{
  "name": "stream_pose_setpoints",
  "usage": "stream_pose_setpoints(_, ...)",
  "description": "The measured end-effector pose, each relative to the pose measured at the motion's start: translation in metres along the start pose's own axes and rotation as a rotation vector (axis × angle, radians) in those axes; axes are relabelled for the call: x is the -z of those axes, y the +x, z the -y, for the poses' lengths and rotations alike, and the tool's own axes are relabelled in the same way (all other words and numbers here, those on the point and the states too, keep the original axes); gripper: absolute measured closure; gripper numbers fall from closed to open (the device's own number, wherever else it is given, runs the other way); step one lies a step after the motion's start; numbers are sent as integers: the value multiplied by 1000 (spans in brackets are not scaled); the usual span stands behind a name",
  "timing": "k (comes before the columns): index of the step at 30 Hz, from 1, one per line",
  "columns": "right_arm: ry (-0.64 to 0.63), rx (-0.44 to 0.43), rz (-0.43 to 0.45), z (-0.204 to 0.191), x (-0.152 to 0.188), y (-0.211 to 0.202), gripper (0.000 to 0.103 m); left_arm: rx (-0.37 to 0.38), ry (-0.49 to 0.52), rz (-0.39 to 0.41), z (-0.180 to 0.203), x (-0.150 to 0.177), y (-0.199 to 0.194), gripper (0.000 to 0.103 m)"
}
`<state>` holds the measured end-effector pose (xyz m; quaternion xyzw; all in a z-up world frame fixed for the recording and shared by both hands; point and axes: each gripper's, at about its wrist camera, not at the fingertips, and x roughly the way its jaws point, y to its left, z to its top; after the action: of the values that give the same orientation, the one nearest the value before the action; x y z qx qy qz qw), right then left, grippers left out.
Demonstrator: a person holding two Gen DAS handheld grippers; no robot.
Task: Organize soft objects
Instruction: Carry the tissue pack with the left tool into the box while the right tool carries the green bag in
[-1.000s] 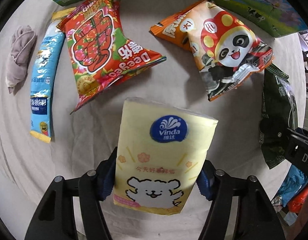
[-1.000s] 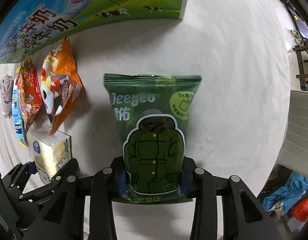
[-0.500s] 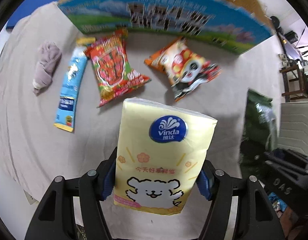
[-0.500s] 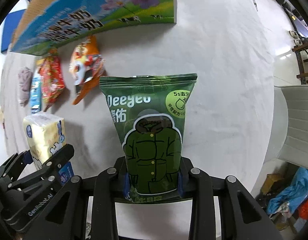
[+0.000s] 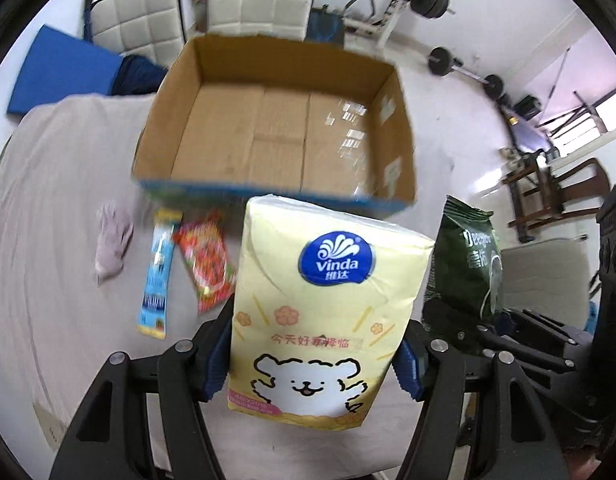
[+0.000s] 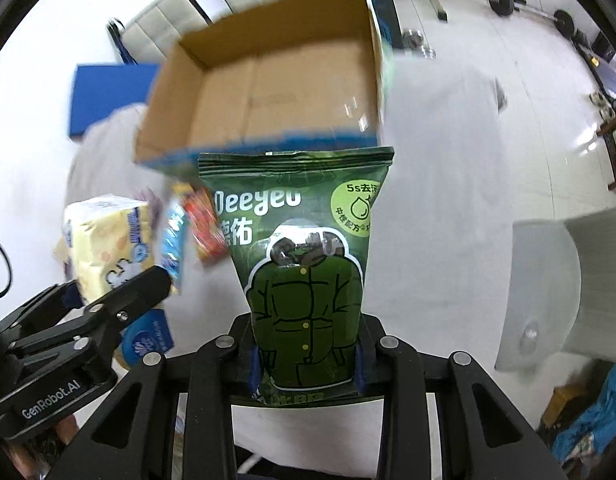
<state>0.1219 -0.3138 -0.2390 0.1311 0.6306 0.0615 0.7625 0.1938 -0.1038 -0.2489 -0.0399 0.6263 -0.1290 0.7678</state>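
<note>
My left gripper (image 5: 313, 364) is shut on a yellow Vinda tissue pack (image 5: 323, 308) and holds it high above the table. My right gripper (image 6: 306, 364) is shut on a green Deeyeo pouch (image 6: 304, 256), also raised. An open, empty cardboard box (image 5: 276, 136) stands on the table ahead of both; it also shows in the right wrist view (image 6: 268, 84). The green pouch (image 5: 463, 268) shows to the right in the left wrist view. The tissue pack (image 6: 108, 240) shows to the left in the right wrist view.
On the cloth-covered table (image 5: 56, 184) before the box lie a grey cloth (image 5: 112, 244), a blue stick pack (image 5: 156, 276) and a red snack bag (image 5: 206, 264). White chairs (image 5: 260, 0) and barbells (image 5: 463, 68) stand behind.
Both grippers have risen and tilted up with their loads. The inside of the box has come into view and the table items have shrunk below.
</note>
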Motion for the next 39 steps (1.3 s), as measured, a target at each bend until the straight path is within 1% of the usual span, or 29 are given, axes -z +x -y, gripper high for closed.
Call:
stream_pose_setpoints(2,-6,8,38,-7,-19,-19,68,14,8,10,-6,-24,0,39)
stream_pose_setpoints(3,-6,13,50,-10,-29,-21,68,16,12,14,-6,-32,-2,39)
stream_pose_setpoints(5,4,34,68,-14,-46,-22,68,18,16,16,-9,-60,-1,39)
stream_pose_setpoints(7,13,39,71,-15,-69,-20,69,27,18,13,-19,-90,10,39)
stream_pose_setpoints(8,14,56,76,-21,-81,-16,69,26,17,13,-24,-107,18,39)
stream_pose_setpoints(9,12,73,80,-24,-92,-13,69,26,16,12,-17,-117,16,39)
stream_pose_setpoints(10,15,82,82,-26,-105,-6,68,26,11,4,-19,-132,24,39)
stream_pose_setpoints(12,32,91,76,-26,-135,15,68,49,-4,-17,-24,-160,36,39)
stream_pose_setpoints(14,49,94,69,-24,-156,32,68,55,-15,-35,-26,-181,50,39)
stream_pose_setpoints(18,76,100,39,-23,-190,78,68,76,-25,-99,-34,-220,94,39)
stream_pose_setpoints(20,87,106,24,-27,-208,103,68,82,-30,-121,-36,-230,110,39)
stream_pose_setpoints(23,90,128,6,-26,-225,129,68,90,-35,-160,-37,-243,133,39)
stream_pose_setpoints(26,93,146,-15,-21,-242,155,69,104,-44,-195,-38,-247,152,39)
stream_pose_setpoints(29,85,172,-25,-19,-252,172,68,110,-45,-223,-37,-251,164,39)
stream_pose_setpoints(31,87,169,-32,-18,-256,180,68,112,-43,-240,-38,-254,170,38)
stream_pose_setpoints(36,52,179,-36,-21,-263,192,67,73,-61,-238,-38,-249,168,38)
stream_pose_setpoints(39,48,193,-43,-23,-261,195,61,29,-39,-209,-39,-247,162,38)
